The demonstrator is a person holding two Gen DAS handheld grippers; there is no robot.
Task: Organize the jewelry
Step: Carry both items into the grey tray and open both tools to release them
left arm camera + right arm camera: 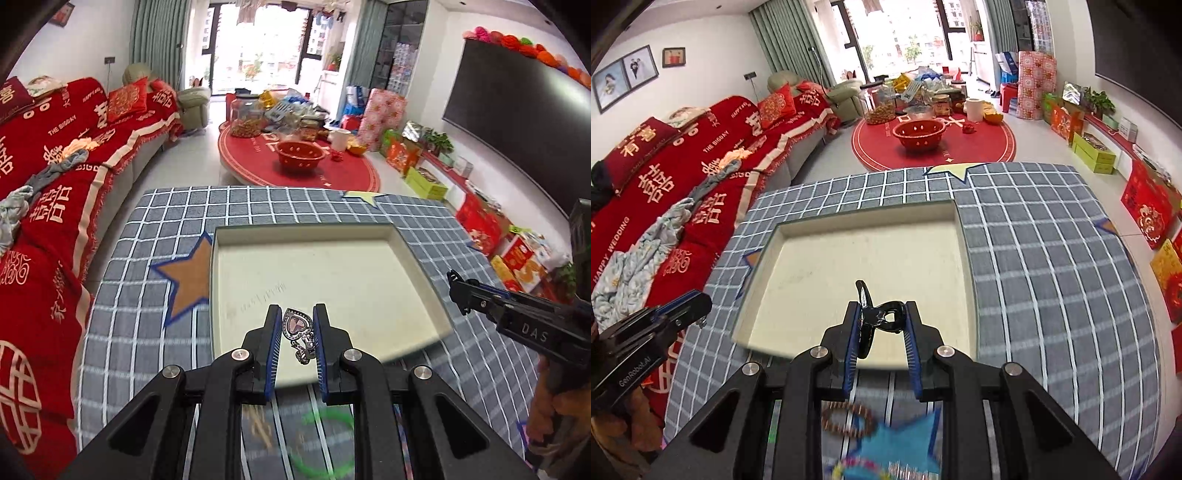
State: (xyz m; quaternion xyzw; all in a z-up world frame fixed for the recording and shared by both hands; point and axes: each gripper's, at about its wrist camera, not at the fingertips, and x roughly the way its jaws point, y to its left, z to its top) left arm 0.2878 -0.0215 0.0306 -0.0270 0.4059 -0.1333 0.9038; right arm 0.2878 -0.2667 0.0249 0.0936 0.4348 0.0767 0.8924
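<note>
Silver heart pendant, prob. pink stone

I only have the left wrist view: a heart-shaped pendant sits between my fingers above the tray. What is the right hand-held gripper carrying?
Observer: The right hand-held gripper is shut on a black hair clip, also above the cream tray.
Operator: My view shows a green ring, blurred, under the left gripper. What lies under the right one?
Observer: A brown beaded bracelet lies on the checked cloth, beside a blue star patch.
Operator: Anything in the tray's near-left corner? My fingers hide it.
Observer: In the right wrist view that corner looks bare; the tray floor shows only faint scuffs.
</note>
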